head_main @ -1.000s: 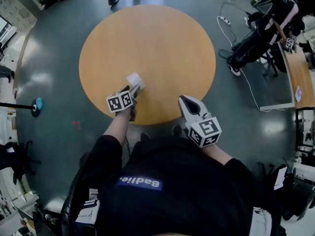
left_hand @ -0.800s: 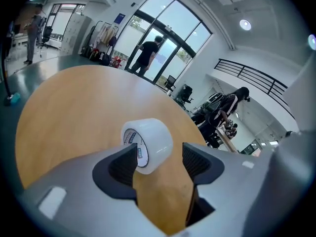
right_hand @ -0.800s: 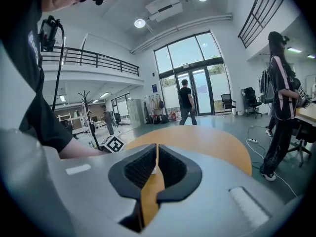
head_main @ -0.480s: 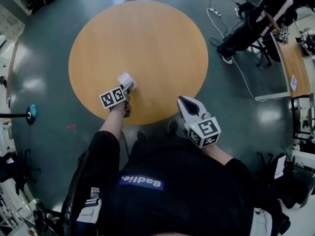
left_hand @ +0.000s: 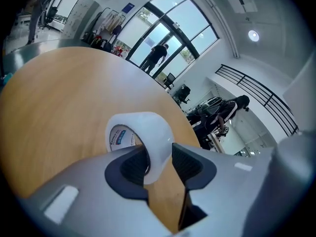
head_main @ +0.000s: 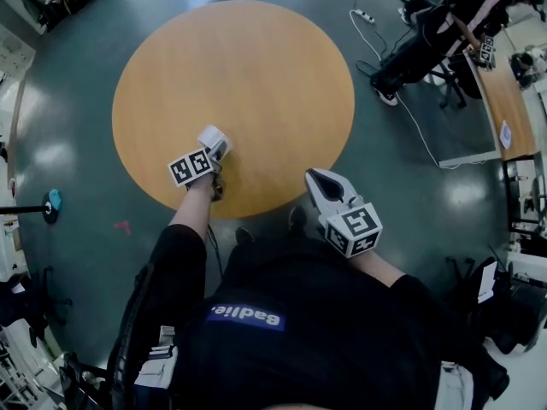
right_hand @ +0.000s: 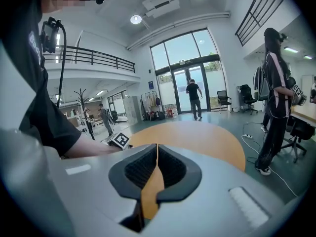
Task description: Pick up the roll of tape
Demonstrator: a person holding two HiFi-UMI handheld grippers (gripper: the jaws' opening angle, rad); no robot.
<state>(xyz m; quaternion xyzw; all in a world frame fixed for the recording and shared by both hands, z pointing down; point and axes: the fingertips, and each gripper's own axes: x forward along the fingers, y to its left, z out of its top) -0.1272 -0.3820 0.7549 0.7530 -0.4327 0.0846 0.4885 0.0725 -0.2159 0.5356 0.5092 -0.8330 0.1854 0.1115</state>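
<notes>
A roll of clear tape [left_hand: 148, 137] with a white core stands on its edge near the front left of the round wooden table [head_main: 256, 67]. My left gripper [left_hand: 159, 157] straddles the wall of the roll. One pad sits at the core side and the other [left_hand: 185, 164] stands just off the outer face, with the jaws closing. From the head view the tape [head_main: 214, 137] shows as a white patch at the tip of the left gripper [head_main: 218, 150]. My right gripper [head_main: 313, 178] hovers off the table's front edge, empty, its jaws [right_hand: 156, 154] shut.
The person's black-clad body fills the bottom of the head view. On the floor to the right lie a power strip with a cable [head_main: 367, 15] and a standing person in black [right_hand: 276, 83] by a desk [head_main: 504, 101]. Another person [right_hand: 193, 98] stands at the glass doors.
The left gripper has come down and forward onto the tape, so the roll's wall now sits between its jaws. The right gripper has barely moved.
</notes>
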